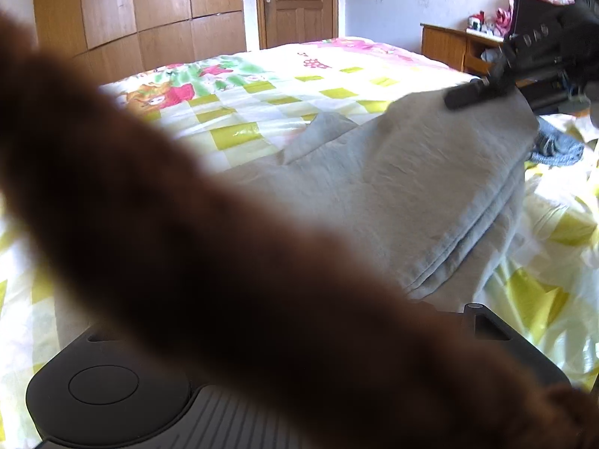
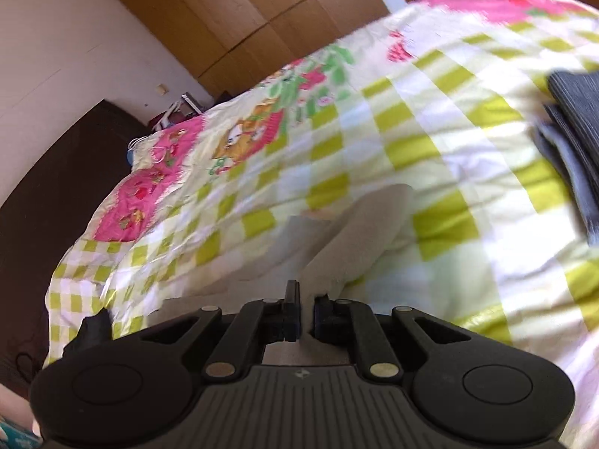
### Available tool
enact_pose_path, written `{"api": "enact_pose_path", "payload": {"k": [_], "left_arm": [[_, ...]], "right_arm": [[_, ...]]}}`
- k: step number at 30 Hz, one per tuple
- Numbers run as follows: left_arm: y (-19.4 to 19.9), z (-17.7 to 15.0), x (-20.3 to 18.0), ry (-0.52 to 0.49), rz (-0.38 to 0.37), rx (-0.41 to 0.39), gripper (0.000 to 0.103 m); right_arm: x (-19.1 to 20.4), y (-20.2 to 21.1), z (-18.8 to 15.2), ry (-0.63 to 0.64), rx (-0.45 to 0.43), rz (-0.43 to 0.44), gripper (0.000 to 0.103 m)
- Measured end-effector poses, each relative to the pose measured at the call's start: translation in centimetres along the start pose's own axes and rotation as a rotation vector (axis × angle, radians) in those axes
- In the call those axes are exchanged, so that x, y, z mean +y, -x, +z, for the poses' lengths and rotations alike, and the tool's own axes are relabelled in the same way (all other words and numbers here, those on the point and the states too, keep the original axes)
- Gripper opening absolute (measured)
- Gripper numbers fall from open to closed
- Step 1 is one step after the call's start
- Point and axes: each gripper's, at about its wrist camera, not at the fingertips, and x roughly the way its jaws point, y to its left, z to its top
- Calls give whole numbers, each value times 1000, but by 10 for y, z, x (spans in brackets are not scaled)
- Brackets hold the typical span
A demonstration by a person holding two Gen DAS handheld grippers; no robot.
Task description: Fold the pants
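Note:
Light grey pants (image 1: 393,187) lie folded lengthwise on the bed, and their right end is lifted off the sheet. My right gripper (image 1: 483,89) comes in from the upper right and is shut on that raised edge. In the right wrist view its fingers (image 2: 292,310) stand close together with the pale pants cloth (image 2: 359,232) running out between them. Of my left gripper only the body (image 1: 112,385) shows at the bottom. A blurred brown sleeve (image 1: 187,243) crosses the lens and hides its fingers. The near hem of the pants (image 1: 423,280) ends just above it.
The bed carries a yellow-green checked sheet (image 1: 239,112) with pink cartoon prints. A blue-grey garment (image 1: 558,149) lies past the pants. Dark folded clothes (image 2: 576,131) sit on the bed at the right. A wooden wardrobe (image 1: 149,11), a door (image 1: 295,0) and a nightstand (image 1: 445,45) stand behind.

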Motion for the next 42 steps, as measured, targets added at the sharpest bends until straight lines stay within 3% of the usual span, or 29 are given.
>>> {"api": "enact_pose_path", "payload": {"k": [6, 12, 18, 24, 34, 42], "left_arm": [[48, -15, 29, 66, 47, -36, 77], [92, -41, 71, 172, 117, -37, 78], [117, -59, 93, 264, 122, -63, 78], [109, -59, 95, 265, 43, -53, 78], [74, -58, 93, 254, -66, 73, 74], [71, -61, 87, 226, -61, 86, 74]], "right_arm": [[111, -27, 1, 302, 29, 57, 25], [197, -88, -51, 584, 158, 77, 24], [234, -133, -109, 768, 286, 46, 24], [241, -133, -112, 769, 306, 29, 23], [264, -136, -114, 781, 320, 0, 23], [268, -156, -128, 716, 382, 5, 23]]}}
